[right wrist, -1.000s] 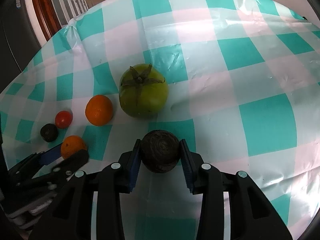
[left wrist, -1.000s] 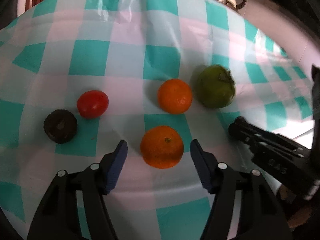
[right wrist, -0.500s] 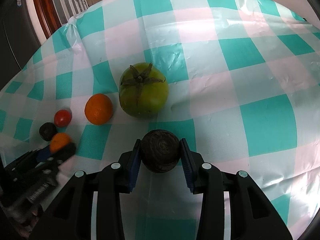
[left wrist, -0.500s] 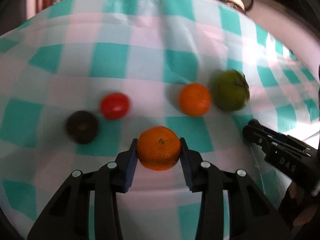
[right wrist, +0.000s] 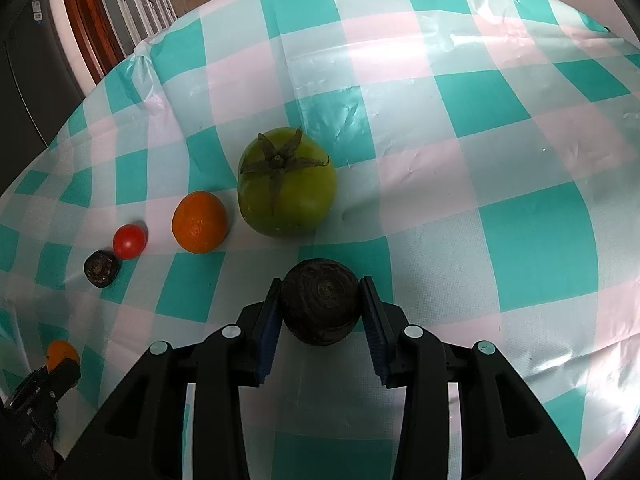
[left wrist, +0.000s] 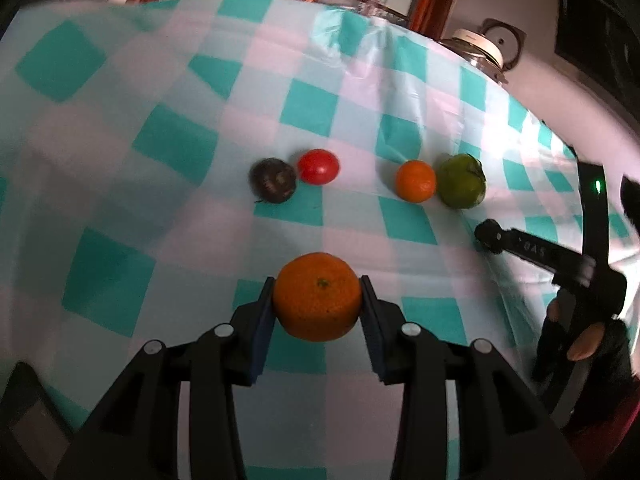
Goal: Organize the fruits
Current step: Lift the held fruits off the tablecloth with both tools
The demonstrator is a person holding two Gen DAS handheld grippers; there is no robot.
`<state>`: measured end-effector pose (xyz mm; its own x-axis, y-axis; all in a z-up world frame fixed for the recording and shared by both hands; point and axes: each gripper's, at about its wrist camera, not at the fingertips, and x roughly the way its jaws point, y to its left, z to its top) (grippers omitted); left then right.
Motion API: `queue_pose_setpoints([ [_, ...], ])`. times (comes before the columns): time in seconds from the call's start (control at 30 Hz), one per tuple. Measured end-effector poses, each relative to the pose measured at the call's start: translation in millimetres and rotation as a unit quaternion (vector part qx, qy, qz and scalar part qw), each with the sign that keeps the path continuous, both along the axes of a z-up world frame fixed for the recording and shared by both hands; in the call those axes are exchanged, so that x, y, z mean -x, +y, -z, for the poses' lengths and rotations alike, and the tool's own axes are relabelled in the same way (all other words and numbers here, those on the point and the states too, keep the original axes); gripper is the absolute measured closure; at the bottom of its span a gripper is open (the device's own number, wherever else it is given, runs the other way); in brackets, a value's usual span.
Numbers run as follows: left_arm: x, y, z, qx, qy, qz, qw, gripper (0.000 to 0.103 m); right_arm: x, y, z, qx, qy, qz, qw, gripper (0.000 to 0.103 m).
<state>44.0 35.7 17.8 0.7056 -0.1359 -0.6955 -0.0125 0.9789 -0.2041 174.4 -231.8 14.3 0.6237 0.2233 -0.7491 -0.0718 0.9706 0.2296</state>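
I'm seeing a glossy teal-pink-white checked plastic tablecloth (right wrist: 460, 92) filling the frame, a cream-lidded kettle (left wrist: 480, 46) sitting upper right.

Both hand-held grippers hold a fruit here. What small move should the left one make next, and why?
Probably carry the held orange toward the other orange and set it beside it. The left hand-held gripper is shut on it, and that matching fruit lies in the row next to the green tomato, with open cloth in front.
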Motion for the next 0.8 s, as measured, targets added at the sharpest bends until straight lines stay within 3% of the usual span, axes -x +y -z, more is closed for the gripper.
queue_pose_setpoints([
  [0.3,-8,-14,4,-0.013,0.015,0.013,0.9997,0.063,-1,10,-1,0.029,0.003,0.002,1.000,0.065],
  [0.47,-7,-22,3,-0.016,0.018,0.028,0.9993,0.063,4,26,-2,0.072,0.008,0.024,0.997,0.065],
  [0.53,-4,-26,2,-0.026,0.016,0.034,0.9990,0.063,19,36,-6,0.064,0.022,0.020,0.998,0.065],
  [0.8,17,-41,-5,-0.038,0.000,0.065,0.9971,0.062,133,87,-34,0.074,-0.015,-0.021,0.997,0.065],
])
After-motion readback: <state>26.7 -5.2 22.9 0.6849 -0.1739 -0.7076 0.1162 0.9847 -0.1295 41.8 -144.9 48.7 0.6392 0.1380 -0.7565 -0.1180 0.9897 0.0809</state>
